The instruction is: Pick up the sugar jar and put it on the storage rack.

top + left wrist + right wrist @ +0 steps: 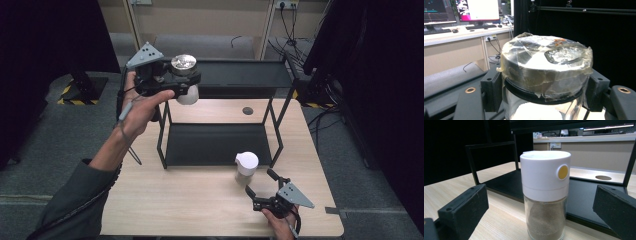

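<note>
Jaws of the left gripper [181, 86] are clamped on a glass jar [544, 82], gripping just under its metal lid [546, 62], held up above the left end of the black shelf rack [220, 145]. Wrinkled clear tape covers the lid, and something white sits inside the jar. Jaws of the right gripper [263, 184] stand wide apart, empty, on either side of a shaker [545, 192] upright on the table [200, 200] beside the rack's front edge. Its white cap bears a yellow dot; brownish powder fills the glass.
</note>
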